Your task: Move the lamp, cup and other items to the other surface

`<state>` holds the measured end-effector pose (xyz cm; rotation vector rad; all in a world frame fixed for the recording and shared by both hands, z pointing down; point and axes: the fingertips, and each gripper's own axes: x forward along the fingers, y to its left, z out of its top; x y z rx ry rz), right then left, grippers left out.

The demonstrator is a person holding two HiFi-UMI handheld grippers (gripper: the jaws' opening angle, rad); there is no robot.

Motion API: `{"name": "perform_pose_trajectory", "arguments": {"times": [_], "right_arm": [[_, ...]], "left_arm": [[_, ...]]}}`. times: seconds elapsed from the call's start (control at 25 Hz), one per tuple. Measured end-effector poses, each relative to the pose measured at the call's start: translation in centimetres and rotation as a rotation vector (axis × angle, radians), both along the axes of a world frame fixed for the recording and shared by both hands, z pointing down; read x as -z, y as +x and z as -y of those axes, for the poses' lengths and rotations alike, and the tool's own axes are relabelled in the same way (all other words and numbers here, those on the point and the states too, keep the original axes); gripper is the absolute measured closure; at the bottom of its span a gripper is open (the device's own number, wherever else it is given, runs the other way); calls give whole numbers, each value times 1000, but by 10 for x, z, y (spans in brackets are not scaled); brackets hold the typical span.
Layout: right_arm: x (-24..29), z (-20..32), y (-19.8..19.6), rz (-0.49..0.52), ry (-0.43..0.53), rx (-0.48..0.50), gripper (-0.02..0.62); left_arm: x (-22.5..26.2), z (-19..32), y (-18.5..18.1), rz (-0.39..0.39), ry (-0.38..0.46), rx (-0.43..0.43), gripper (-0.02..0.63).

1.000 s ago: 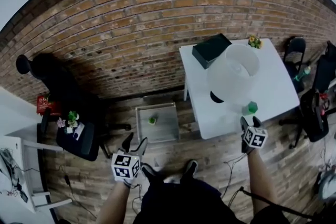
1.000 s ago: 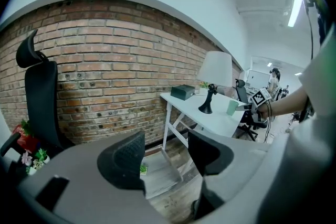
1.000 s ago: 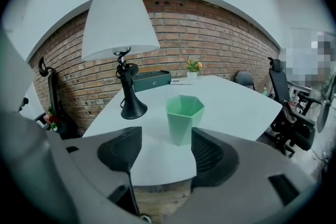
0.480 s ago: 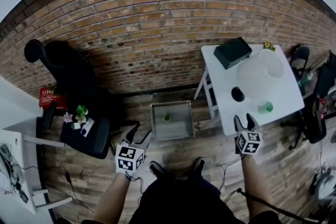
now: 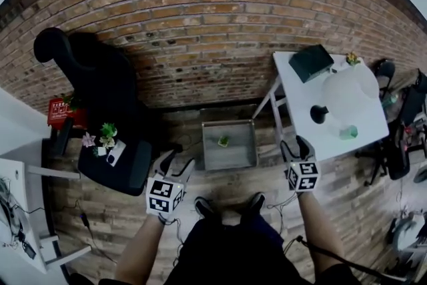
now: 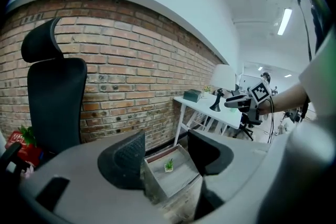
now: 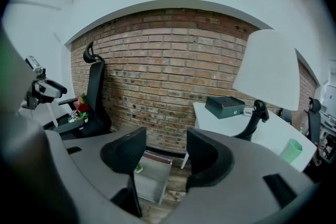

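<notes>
white bench (image 5: 297,87) carried the lamp (image 5: 351,91) and cup (image 5: 348,133), near my right gripper (image 5: 294,145); its jaws, just narrowing, gaped on nothing. my left gripper (image 5: 175,163) was spread, empty. squaring to the lamp stem seemed wisest.

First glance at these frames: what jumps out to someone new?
The red brick wall fills the back of the scene. At the right, a lamp with a big white shade stands on a white table; at the left is a black office chair. Between them a grey tray sits on the wood floor with a small green plant inside.
</notes>
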<state>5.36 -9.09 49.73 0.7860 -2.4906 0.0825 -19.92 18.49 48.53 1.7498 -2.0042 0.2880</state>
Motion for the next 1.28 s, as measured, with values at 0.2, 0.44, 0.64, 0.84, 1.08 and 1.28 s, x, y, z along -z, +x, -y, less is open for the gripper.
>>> {"name": "perform_pose_trajectory", "arguments": {"times": [0.2,0.44,0.64,0.84,1.08,1.28], "right_arm": [[-28,-37,-41,-91,-19,134,350],[-95,-59,-79,-150,-105,271,350],[-173,-56,-101,-191,-197,344,351],[-246,-62,-120,-244,-252,448,344],[-354,-62,-141,-308,-304,519,333],[-422,-47,-166,-347,-326,543,327]], "left_arm": [[-19,-8,-5,-29,-17,-7,356],[-47,-8,0,-55,-65,26,356],[-85,-2,6,-81,-151,58,356],[-121,22,8,-74,-198,59,356],[-181,29,0,-112,-253,107,356],[-237,32,-7,-153,-293,118,356]]}}
